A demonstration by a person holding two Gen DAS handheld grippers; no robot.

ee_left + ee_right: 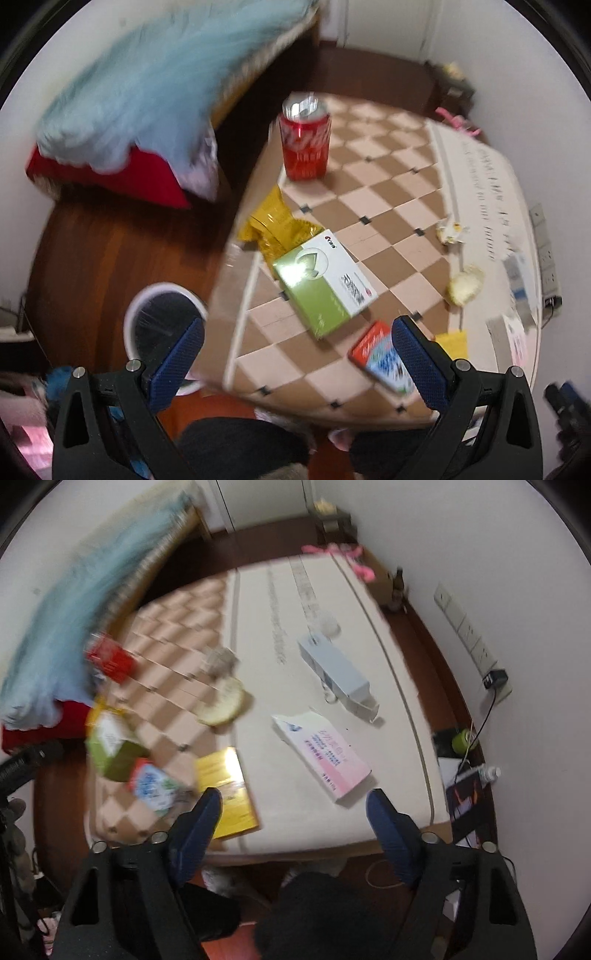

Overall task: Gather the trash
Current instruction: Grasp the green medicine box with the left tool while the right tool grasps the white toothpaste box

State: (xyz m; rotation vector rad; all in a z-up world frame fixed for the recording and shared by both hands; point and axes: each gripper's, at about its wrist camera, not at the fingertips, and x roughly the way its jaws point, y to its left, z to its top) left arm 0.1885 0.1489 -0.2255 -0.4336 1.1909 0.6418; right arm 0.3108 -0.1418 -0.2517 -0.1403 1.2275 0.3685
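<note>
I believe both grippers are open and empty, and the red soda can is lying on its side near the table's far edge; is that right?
Not quite: the red soda can stands upright, as the left wrist view shows, silver top up, on the table. The rest holds: the left gripper and right gripper are both open and empty.

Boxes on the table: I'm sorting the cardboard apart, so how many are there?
5, though blur may hide more: green-and-white box mid-table, red-and-blue box nearest the left gripper, yellow box by the right gripper, pink-and-white box and pale blue box beyond.
</note>
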